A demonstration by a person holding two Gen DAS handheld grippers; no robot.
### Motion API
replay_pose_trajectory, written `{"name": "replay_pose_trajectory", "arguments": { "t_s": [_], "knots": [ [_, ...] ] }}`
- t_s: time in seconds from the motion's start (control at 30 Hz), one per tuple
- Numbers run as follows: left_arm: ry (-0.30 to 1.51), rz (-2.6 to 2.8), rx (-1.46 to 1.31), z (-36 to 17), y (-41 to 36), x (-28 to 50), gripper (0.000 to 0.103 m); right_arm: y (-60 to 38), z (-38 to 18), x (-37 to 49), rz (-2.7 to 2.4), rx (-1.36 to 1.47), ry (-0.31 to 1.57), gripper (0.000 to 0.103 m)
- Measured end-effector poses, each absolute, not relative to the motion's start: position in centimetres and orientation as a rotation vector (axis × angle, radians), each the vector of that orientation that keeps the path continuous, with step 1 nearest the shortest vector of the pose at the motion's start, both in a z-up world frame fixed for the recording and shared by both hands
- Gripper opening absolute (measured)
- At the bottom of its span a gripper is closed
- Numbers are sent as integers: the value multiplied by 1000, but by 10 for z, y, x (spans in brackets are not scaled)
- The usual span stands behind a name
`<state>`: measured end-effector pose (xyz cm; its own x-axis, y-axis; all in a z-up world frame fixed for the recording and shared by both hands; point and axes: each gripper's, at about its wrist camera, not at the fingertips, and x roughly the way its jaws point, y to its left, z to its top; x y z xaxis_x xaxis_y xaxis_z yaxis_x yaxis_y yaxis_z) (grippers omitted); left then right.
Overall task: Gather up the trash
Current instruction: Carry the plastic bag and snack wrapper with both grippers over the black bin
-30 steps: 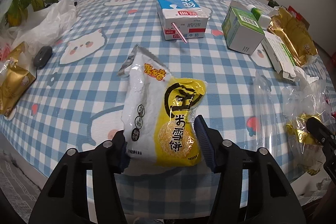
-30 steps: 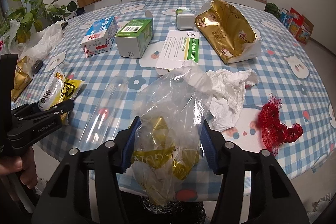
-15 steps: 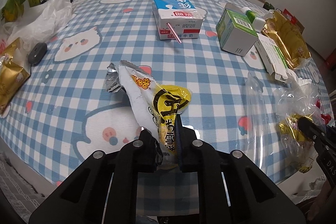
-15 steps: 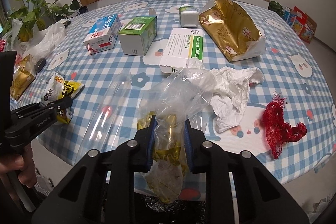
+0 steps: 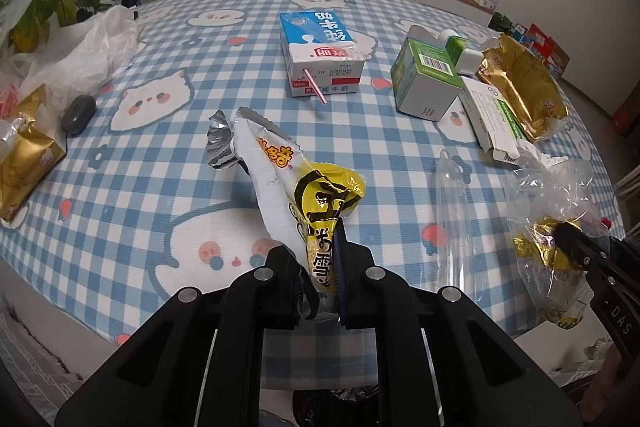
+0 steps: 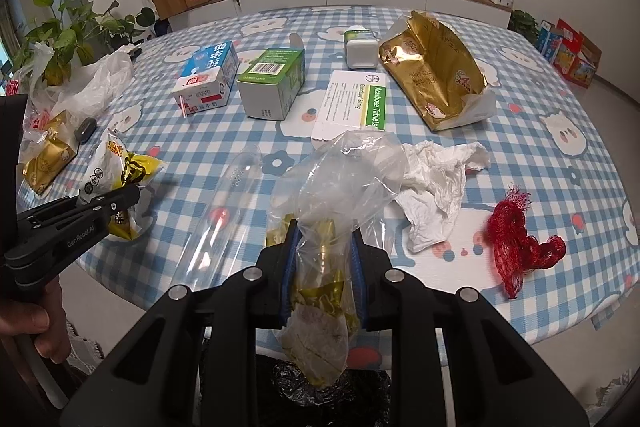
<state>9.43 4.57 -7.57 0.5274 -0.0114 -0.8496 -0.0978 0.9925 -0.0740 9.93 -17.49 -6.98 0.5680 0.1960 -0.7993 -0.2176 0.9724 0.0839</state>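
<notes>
my left gripper is clamped on the lower end of the white and yellow snack wrapper, which slants up off the desk near its front edge; my right gripper is pinched shut on the clear plastic bag with gold foil scraps inside, also at the front edge; a black bin liner shows just below the right gripper, so i judge both pieces are about ready to drop, though neither is in it yet; i'd call the task barely begun, since nearly all the trash lies on the desk: the milk carton with its pink straw, the green box, the tablet box, the small white bottle, the big gold foil bag, the crumpled tissue, the red mesh net, the clear plastic sleeve between my two grippers, a gold packet and a white plastic bag at far left; a dark grey oval thing sits there too, and i cannot tell whether it is trash; nothing blocks the way down to the liner, but the sleeve lies close beside the clear bag and could get dragged along.
</notes>
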Motion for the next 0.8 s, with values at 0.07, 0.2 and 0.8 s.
{"name": "replay_pose_trajectory", "arguments": {
  "t_s": [0.07,0.2,0.8],
  "knots": [
    [1005,48,-113,-69,43,91,11,-175,-65,96,245,-25,929,22],
    [982,46,-112,-56,43,83,11,-176,-54,88,248,-24,906,22],
    [941,50,-129,-36,41,34,11,-178,-36,63,253,11,866,22]
  ]
}}
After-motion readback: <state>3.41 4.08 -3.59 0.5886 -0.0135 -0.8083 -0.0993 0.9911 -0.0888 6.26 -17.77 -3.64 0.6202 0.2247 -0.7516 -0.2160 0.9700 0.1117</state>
